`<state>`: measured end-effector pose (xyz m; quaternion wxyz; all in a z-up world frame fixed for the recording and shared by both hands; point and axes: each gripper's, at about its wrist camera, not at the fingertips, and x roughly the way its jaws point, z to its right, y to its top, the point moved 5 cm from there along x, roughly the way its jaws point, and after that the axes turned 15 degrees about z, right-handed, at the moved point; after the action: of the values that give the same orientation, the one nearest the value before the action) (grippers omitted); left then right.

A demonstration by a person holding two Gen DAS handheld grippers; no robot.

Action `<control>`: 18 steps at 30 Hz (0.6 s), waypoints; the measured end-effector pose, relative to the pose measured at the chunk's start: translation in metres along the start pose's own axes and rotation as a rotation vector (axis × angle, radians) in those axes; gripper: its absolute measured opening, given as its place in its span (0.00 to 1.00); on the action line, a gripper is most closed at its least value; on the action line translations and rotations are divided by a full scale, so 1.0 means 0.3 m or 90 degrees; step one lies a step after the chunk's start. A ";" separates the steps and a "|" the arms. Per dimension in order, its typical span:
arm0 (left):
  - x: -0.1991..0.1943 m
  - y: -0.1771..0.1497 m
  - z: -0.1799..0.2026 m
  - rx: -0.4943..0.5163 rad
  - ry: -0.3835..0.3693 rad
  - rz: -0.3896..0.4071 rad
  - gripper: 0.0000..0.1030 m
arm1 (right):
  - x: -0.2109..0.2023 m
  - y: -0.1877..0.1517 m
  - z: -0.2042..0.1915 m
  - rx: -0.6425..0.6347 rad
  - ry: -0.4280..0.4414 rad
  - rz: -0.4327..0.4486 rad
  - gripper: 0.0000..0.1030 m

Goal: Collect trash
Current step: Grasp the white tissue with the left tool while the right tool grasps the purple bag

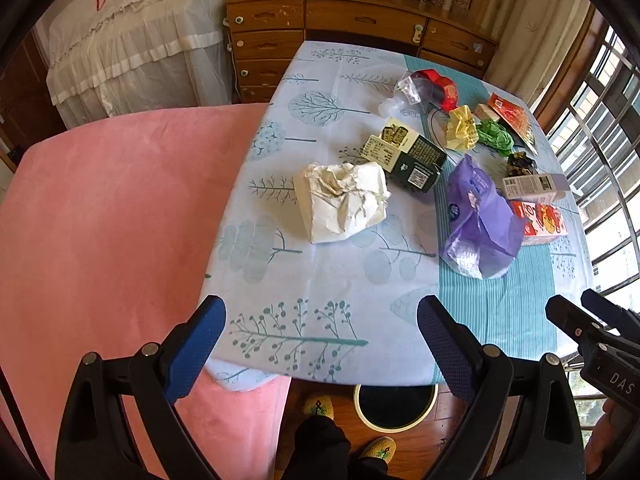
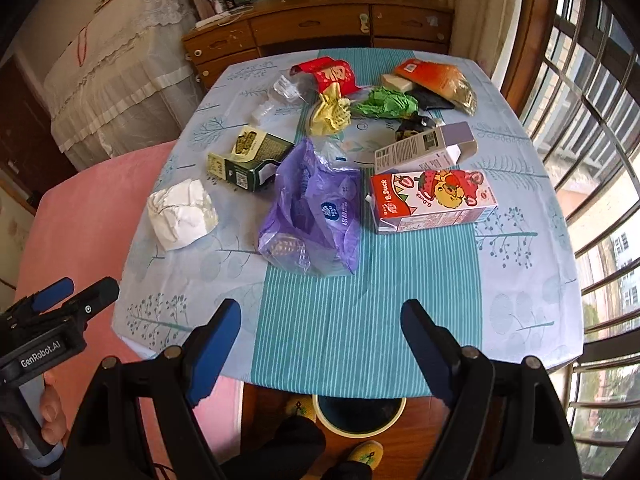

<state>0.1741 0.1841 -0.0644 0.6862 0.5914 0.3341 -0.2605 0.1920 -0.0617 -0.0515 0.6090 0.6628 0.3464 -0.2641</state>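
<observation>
Trash lies across the table: a crumpled white paper bag [image 1: 344, 200] [image 2: 182, 213], a purple plastic bag [image 1: 478, 222] [image 2: 312, 212], a green and cream box [image 1: 408, 154] [image 2: 250, 158], a pink strawberry carton [image 2: 432, 200] [image 1: 540, 218], a grey box [image 2: 426, 148], yellow paper [image 2: 330, 114], green paper [image 2: 386, 103] and red wrappers [image 2: 330, 72]. My left gripper [image 1: 322, 332] is open and empty over the table's near edge. My right gripper [image 2: 320, 332] is open and empty there too. A round bin [image 1: 396, 404] [image 2: 358, 414] stands on the floor below the table edge.
A pink cushioned seat [image 1: 108, 216] lies left of the table. A wooden dresser [image 1: 360, 20] stands behind it. Barred windows [image 2: 592, 160] run along the right. My slippered feet [image 1: 318, 406] are beside the bin.
</observation>
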 end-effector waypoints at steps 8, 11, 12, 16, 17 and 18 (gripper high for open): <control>0.286 0.116 -0.057 -0.002 -0.037 -0.074 0.92 | 0.238 0.067 0.001 0.086 -0.024 -0.073 0.80; 0.369 0.145 -0.058 -0.006 -0.053 -0.097 0.92 | 0.307 0.098 -0.033 0.069 -0.036 -0.085 0.80; 0.392 0.153 -0.055 -0.006 -0.058 -0.103 0.92 | 0.329 0.105 -0.044 0.063 -0.041 -0.087 0.80; 0.458 0.172 -0.035 0.002 -0.079 -0.119 0.92 | 0.422 0.109 -0.065 0.044 -0.076 -0.112 0.80; 0.470 0.176 -0.033 0.004 -0.084 -0.120 0.92 | 0.442 0.106 -0.066 0.043 -0.085 -0.118 0.80; 0.481 0.182 -0.029 0.004 -0.088 -0.120 0.92 | 0.458 0.101 -0.065 0.044 -0.092 -0.125 0.80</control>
<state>0.3062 0.2072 -0.1408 0.6781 0.5404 0.3391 -0.3650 0.2995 -0.0239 -0.1364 0.5803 0.6259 0.3555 -0.3810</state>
